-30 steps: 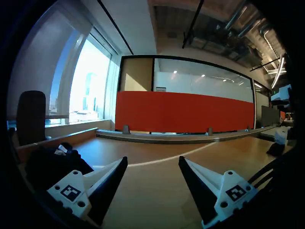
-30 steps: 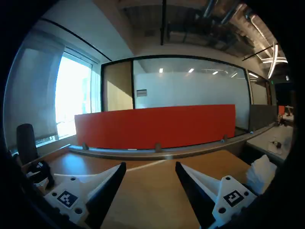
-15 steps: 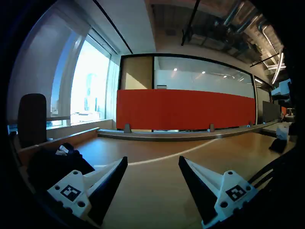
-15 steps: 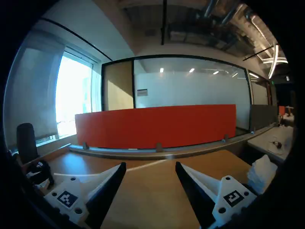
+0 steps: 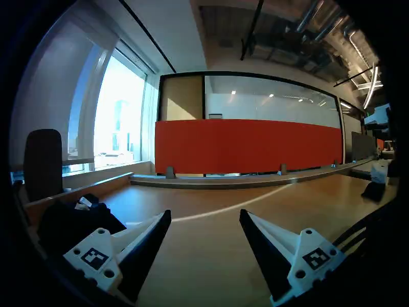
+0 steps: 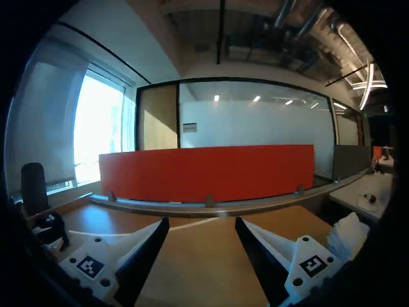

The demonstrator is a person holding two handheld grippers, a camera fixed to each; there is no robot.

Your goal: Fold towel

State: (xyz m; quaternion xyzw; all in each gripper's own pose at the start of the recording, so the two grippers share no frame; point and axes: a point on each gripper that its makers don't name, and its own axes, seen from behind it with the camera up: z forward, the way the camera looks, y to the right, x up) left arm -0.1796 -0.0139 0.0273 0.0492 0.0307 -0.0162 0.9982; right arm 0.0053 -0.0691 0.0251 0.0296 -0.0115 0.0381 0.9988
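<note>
**Fingers (image 5: 145,240) apart on both grippers, nothing held, towel off to the side**

Both the left gripper (image 5: 204,212) and the right gripper (image 6: 202,220) hang just over the bare wooden worktop (image 6: 204,261) with their fingers spread wide and nothing between them.

The likeliest towel (image 6: 350,235) is a white crumpled pile at 4 o'clock in the right gripper view. It sits at or just past the worktop's right edge, and I cannot tell which. Folding has not begun.

Risks, as I judge them:
- A sideways reach from the right gripper may nudge the pile over the edge rather than catch it.
- A pinch into the heap may take several layers, or only a loose corner, so the cloth comes up bunched.
- A dark bundle (image 5: 76,222) lies at 8 o'clock, just beside the left gripper. A low swing there may snag it or drag it onto the folding area.

Open wood runs ahead at 12 o'clock as far as the red divider (image 6: 204,174), with room to spread cloth. A chair back (image 5: 43,163) stands at 9 o'clock beyond the bundle. A second desk (image 6: 363,194) lies at 3 o'clock, apart from the worktop.
</note>
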